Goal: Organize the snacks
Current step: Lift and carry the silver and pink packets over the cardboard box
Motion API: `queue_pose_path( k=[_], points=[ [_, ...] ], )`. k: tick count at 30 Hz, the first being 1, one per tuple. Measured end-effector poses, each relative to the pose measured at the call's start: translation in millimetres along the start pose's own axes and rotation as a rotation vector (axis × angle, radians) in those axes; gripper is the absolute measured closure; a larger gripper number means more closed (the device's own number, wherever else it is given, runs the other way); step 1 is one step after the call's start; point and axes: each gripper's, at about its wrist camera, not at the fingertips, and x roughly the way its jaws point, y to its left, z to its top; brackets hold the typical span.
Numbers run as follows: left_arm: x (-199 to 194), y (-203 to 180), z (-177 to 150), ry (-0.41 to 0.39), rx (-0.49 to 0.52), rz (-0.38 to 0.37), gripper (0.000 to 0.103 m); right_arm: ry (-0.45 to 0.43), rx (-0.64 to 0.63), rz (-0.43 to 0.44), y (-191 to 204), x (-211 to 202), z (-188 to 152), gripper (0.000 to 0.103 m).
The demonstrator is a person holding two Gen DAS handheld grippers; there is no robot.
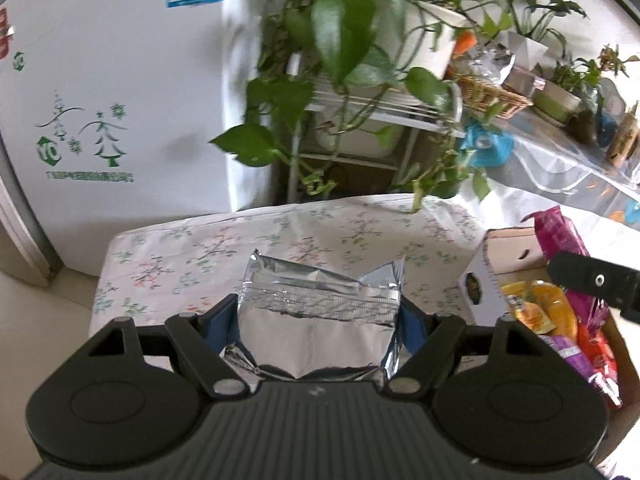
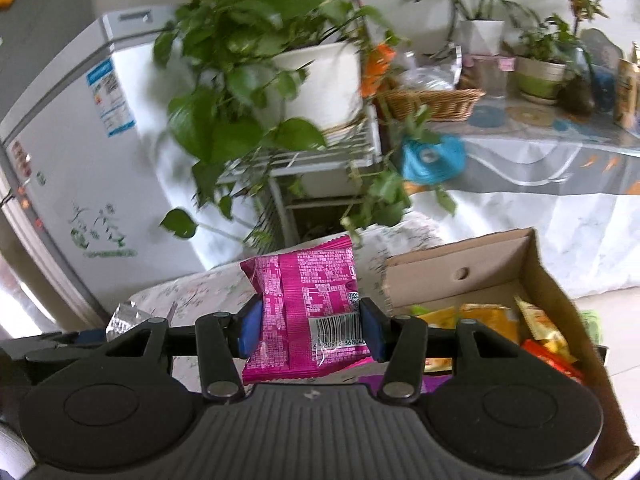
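Fridge (image 1: 120, 92), potted plant (image 2: 256, 40), wicker basket (image 2: 434, 102)

The floral-cloth table (image 1: 304, 224) lies bare ahead, open to pass over. Trailing plant leaves (image 1: 340, 40) overhang its far edge. The cardboard box (image 2: 552, 280), packed with snacks, blocks the right.

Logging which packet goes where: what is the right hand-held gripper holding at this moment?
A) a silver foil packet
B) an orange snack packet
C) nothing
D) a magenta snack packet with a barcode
D: in the right wrist view the blue pads of the right hand-held gripper press on both sides of the magenta snack packet, its barcode facing the camera; the silver foil packet sits in the left hand-held gripper.
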Motion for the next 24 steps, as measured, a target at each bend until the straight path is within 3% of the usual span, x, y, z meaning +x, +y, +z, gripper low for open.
queue_pose_path(
  k=[8, 24],
  points=[
    [3.2, -36.3, 1.2, -0.02, 0.029, -0.066, 0.023, -0.048, 0.081, -0.048, -38.7, -21.2, 6.4, 0.046],
    [14.9, -117.1, 3.1, -0.047, 0.124, -0.255, 0.023, -0.053, 0.312, -0.152, -99.4, -41.3, 2.0, 0.046]
  ],
)
